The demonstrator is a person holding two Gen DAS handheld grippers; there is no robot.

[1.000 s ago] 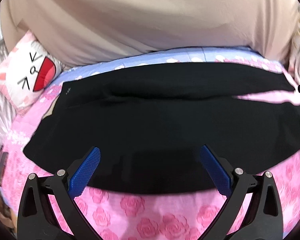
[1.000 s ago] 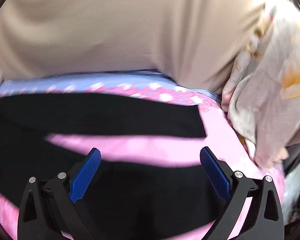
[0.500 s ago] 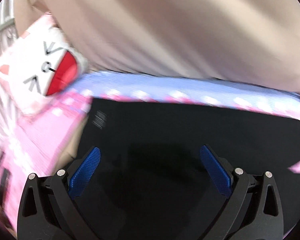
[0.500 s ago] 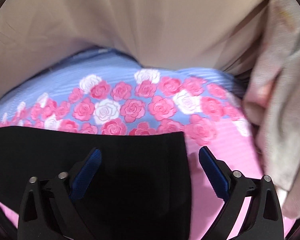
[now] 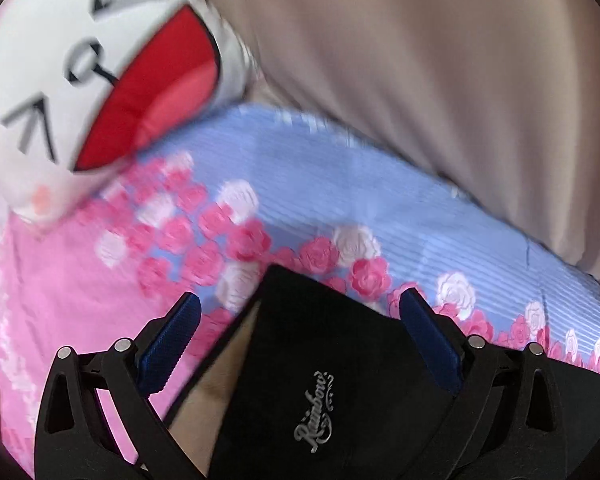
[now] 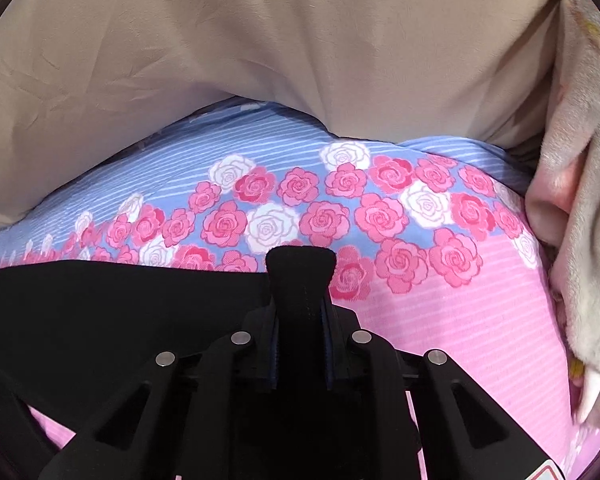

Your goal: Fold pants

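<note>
Black pants [image 5: 320, 360] lie on a pink and blue rose-print bedspread [image 5: 80, 288]. In the left wrist view a corner of the pants with a silver logo sits between the fingers of my left gripper [image 5: 300, 328], which is open around it with blue pads [image 5: 172, 340] apart. In the right wrist view my right gripper [image 6: 301, 300] is shut on a pinched fold of the black pants [image 6: 300, 268] at their far right corner. The rest of the pants [image 6: 120, 304] spreads to the left.
A white cartoon-face pillow [image 5: 80, 80] lies at the far left. A beige padded headboard [image 6: 260, 40] rises behind the bed. A crumpled pale blanket [image 6: 580, 200] is heaped at the right edge.
Both grippers moved forward to the far edge of the pants. The right gripper closed on the pants' corner. The left gripper stayed open and now straddles the logo corner.
</note>
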